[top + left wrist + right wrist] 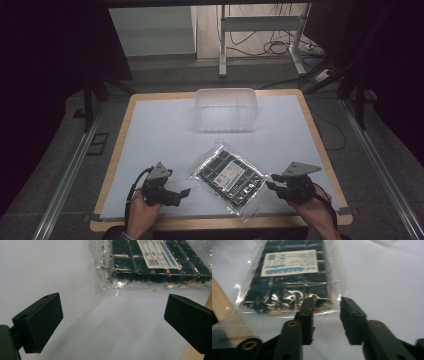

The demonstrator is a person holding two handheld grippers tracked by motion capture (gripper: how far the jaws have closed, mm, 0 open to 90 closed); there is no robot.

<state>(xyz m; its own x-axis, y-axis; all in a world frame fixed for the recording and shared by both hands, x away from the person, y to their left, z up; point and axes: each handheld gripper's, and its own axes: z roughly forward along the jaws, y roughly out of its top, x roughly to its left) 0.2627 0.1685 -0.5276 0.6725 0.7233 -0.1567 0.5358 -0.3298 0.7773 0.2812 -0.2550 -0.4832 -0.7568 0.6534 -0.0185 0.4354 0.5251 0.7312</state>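
While flanking the bag (pixel 229 177) at worktop (pixel 160 130) six o'clock: left gripper (pixel 112 322) jaws wide, right gripper (pixel 326 315) jaws narrow, empty over clear film. Best pinched at film edges, clear of the tray.

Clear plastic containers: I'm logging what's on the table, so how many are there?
1. A clear plastic container stands at the far middle of the table, beyond the bagged tray that lies between the left gripper and right gripper.
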